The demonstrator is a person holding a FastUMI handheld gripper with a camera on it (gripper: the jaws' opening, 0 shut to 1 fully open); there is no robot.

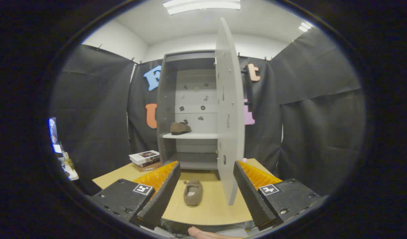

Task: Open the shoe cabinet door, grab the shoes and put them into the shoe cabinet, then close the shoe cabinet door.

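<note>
From the gripper view, the shoe cabinet (190, 109) stands at the far end of the table (210, 209) with its door (228, 113) swung open edge-on, hiding the cabinet's right side; one brown shoe (180, 128) sits on the cabinet's middle shelf, and the other shoe (193, 192) lies on the table in front of the cabinet, between the spread, empty fingers of the gripper (206, 192). A stack of books (145, 159) lies left of the cabinet's foot, its cover writing too small to read.

Black cloth walls (90, 109), ceiling light (201, 5) (lit), wooden table (210, 205).
</note>
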